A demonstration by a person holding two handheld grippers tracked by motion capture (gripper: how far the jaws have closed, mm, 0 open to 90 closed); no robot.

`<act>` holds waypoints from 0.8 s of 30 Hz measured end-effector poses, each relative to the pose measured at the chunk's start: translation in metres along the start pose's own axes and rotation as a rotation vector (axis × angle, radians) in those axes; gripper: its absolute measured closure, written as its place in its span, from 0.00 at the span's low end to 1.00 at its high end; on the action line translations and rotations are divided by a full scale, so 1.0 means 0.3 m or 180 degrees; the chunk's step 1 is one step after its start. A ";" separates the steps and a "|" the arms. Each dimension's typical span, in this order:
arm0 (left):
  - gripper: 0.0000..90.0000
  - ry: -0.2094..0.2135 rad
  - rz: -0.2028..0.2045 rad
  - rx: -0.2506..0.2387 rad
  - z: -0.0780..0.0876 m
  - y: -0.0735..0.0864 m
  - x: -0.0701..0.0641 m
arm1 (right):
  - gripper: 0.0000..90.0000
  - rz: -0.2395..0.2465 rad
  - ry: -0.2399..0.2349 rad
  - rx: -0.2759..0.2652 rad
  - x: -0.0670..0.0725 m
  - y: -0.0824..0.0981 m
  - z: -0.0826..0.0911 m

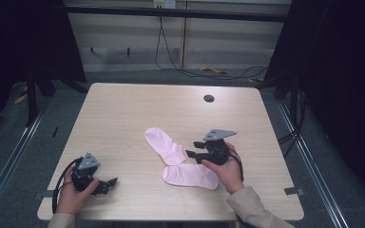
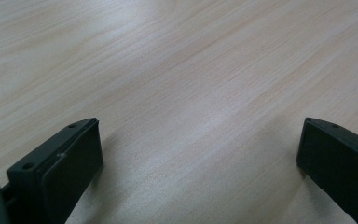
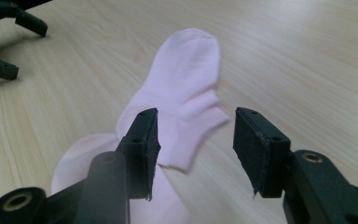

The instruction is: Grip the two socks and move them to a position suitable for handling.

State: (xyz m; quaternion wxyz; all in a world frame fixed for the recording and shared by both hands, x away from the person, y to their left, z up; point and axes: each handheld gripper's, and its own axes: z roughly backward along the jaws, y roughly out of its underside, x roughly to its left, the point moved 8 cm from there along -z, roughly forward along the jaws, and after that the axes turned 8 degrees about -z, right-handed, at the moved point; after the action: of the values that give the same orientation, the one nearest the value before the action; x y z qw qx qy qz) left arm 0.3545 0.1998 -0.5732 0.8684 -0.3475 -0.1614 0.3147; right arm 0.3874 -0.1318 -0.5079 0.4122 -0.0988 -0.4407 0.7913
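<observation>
Two pink socks lay on the table, toward its near edge and right of centre: the upper sock slanted away, the lower sock flat beneath it, the two overlapping at the cuffs. The right gripper hovered at that overlap, jaws parted with nothing pinched between them; in its own view the upper sock's cuff sat just ahead of the pads. The risk, to my eye: closing here could catch both layers, dragging the lower sock along. The right hand cradled its tool low, jaws pointing left. The left gripper rested by the near left corner, jaws wide over bare wood.
</observation>
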 end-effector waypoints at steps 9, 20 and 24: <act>0.00 0.0018 0.0002 -0.0021 -0.003 -0.003 -0.001 | 0.63 0.0533 0.0157 0.0672 0.060 0.043 -0.219; 0.00 0.0021 -0.0001 -0.0029 -0.004 -0.004 0.000 | 1.00 0.0773 0.0254 0.0674 -0.026 -0.037 -0.143; 0.00 0.0001 0.0001 -0.0018 -0.001 -0.001 0.000 | 0.99 0.0441 0.0119 0.0485 -0.067 -0.061 -0.077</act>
State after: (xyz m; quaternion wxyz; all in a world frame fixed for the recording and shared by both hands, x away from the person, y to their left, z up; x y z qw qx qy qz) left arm 0.3547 0.1994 -0.5731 0.8674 -0.3501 -0.1622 0.3142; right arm 0.4226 -0.1273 -0.5113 0.3709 -0.1122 -0.3636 0.8471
